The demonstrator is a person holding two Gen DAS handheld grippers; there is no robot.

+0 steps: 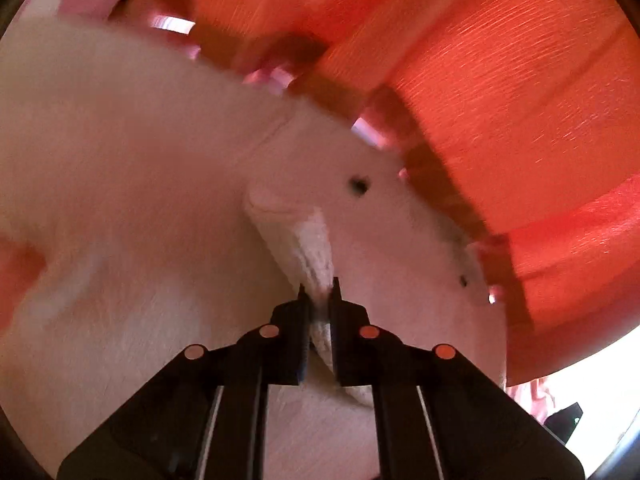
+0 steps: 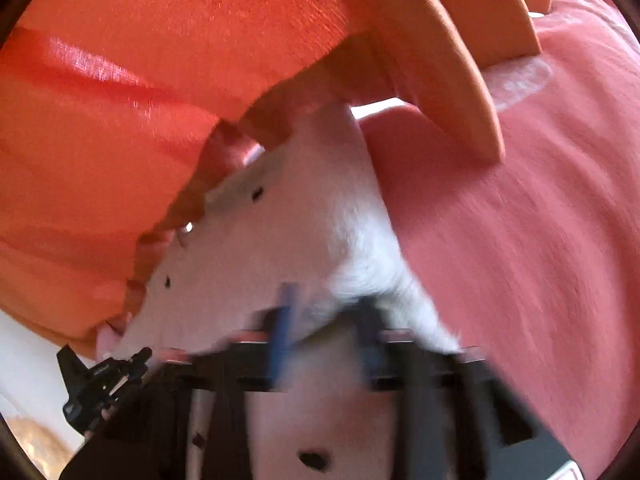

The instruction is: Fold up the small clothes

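While the left gripper is pinched tight on a fold of the white garment, the right gripper is blurry, jaws apart around its edge; only the right view shows the pink cloth.

white fleece garment | soft, fuzzy, small dark holes near one edge | bunched ridge of its fabric rises mid-cloth | edge lies against orange cloth | right view: same white piece between orange cloth and pink cloth, blurred
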